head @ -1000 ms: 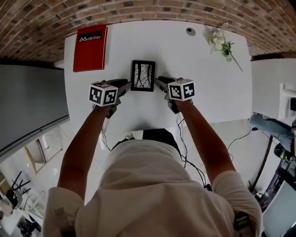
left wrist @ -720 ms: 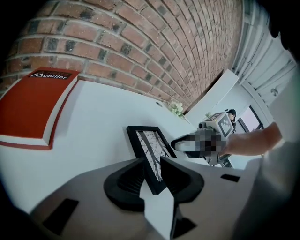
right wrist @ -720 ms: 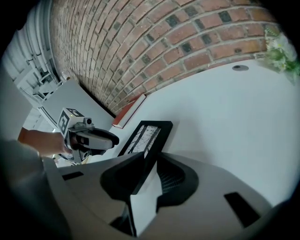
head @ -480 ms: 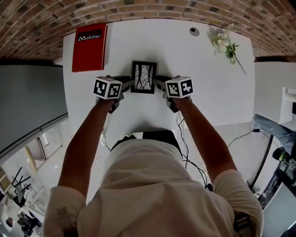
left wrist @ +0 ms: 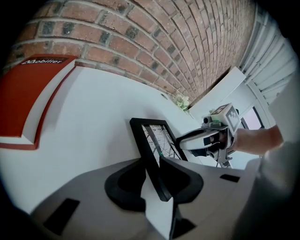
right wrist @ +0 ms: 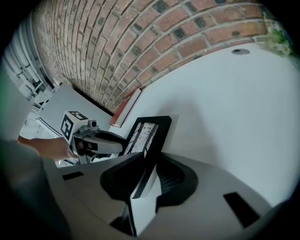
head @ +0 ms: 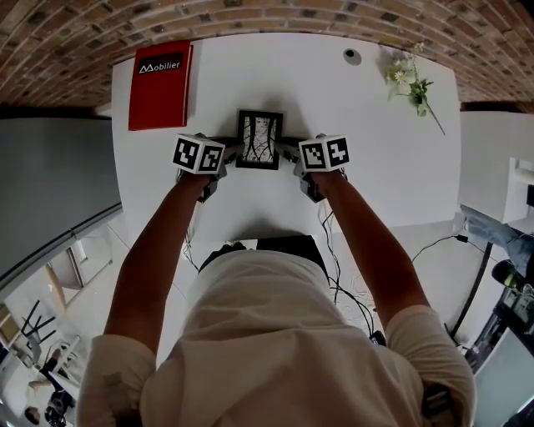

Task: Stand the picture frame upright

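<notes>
The black picture frame (head: 259, 139) with a branch drawing stands tilted back at the middle of the white table (head: 359, 167), its face toward me. My left gripper (head: 236, 149) is shut on its left edge, and its jaws have just been closing with the frame between them. My right gripper (head: 286, 149) is shut on the right edge. In the left gripper view the frame (left wrist: 154, 138) runs up from between the left gripper's (left wrist: 157, 180) pads, with the right gripper (left wrist: 206, 139) behind it. The right gripper view shows the frame (right wrist: 146, 136) in the right gripper's (right wrist: 143, 176) jaws.
A red book (head: 161, 85) lies at the table's far left corner. A flower sprig (head: 409, 83) lies at the far right, with a small round cap (head: 352, 57) beside it. A brick wall (head: 267, 17) runs behind the table. Cables (head: 334, 250) hang by the near edge.
My left gripper has moved in toward the frame's left edge and sits closer to it. The right gripper and the frame have barely shifted.
</notes>
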Demonstrator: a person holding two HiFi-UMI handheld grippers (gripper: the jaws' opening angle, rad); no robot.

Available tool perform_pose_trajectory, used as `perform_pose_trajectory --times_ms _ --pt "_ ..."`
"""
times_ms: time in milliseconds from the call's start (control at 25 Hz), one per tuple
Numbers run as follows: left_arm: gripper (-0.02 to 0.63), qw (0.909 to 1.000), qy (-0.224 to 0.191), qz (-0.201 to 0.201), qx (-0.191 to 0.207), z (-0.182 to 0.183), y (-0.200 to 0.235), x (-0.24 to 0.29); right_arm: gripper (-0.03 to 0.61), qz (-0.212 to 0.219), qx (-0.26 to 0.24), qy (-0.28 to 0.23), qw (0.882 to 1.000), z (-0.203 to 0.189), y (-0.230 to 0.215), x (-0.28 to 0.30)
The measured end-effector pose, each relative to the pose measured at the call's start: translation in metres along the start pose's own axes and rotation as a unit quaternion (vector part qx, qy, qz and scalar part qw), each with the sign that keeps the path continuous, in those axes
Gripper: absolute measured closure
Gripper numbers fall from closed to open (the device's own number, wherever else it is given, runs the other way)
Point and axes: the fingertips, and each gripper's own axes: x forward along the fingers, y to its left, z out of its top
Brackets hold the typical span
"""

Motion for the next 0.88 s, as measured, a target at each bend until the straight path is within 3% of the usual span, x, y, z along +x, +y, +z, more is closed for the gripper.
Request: perform_pose_trajectory --times_ms 320,640,880 --pt "0.538 0.9997 -0.014 0.010 -0.016 0.001 -0.003 -0.005 0.511 0.007 -0.005 -0.003 1.000 -0.001 0.004 -0.006" --pt "0.549 0.9990 -0.045 0.006 -0.008 0.014 -0.018 -0.023 0.517 0.009 -0.035 -0.030 0.999 0.012 0.017 -0.025" --pt "0.560 0.9974 -0.072 -0.007 0.001 0.030 -0.033 -0.031 0.518 -0.009 -0.093 -0.041 0.995 0.024 0.020 -0.041"
